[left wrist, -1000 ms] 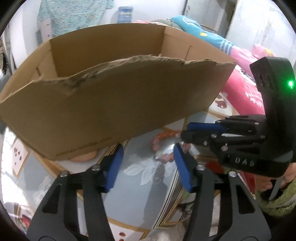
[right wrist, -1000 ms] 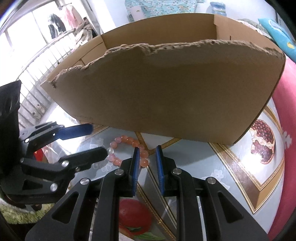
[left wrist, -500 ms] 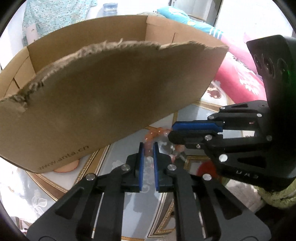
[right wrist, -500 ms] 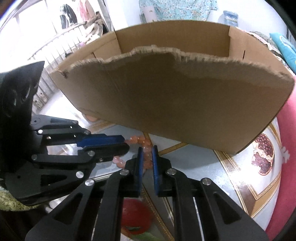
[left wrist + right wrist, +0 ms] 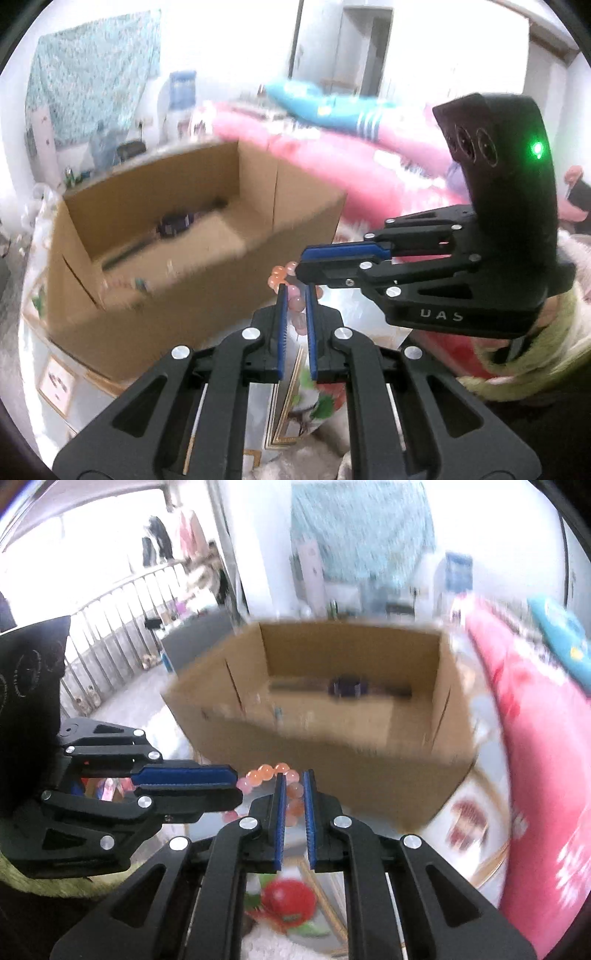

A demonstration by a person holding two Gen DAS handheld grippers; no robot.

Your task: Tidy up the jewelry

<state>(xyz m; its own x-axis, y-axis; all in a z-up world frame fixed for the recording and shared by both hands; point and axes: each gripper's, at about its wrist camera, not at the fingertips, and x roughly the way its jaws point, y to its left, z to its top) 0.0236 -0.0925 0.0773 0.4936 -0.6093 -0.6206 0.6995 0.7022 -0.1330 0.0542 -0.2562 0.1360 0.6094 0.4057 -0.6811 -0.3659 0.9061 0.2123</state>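
A bracelet of pink and orange beads (image 5: 295,303) hangs in the air between both grippers. My left gripper (image 5: 294,291) is shut on one side of it. My right gripper (image 5: 294,777) is shut on the other side of the bracelet (image 5: 266,771). Each gripper shows in the other's view: the right gripper (image 5: 306,260) at the right, the left gripper (image 5: 232,782) at the left. Both are raised in front of an open cardboard box (image 5: 207,236), whose inside holds a dark object (image 5: 173,223), also seen in the right wrist view (image 5: 345,686).
The box (image 5: 332,738) stands on a table with a glossy fruit-patterned cloth (image 5: 288,904). Pink bedding (image 5: 535,738) lies to the right. A railing (image 5: 110,635) is at the far left. The view is motion-blurred.
Both grippers have lifted the bracelet off the table, from below the box's front wall to above its rim, so the inside of the box shows. The left gripper closed one second ago.
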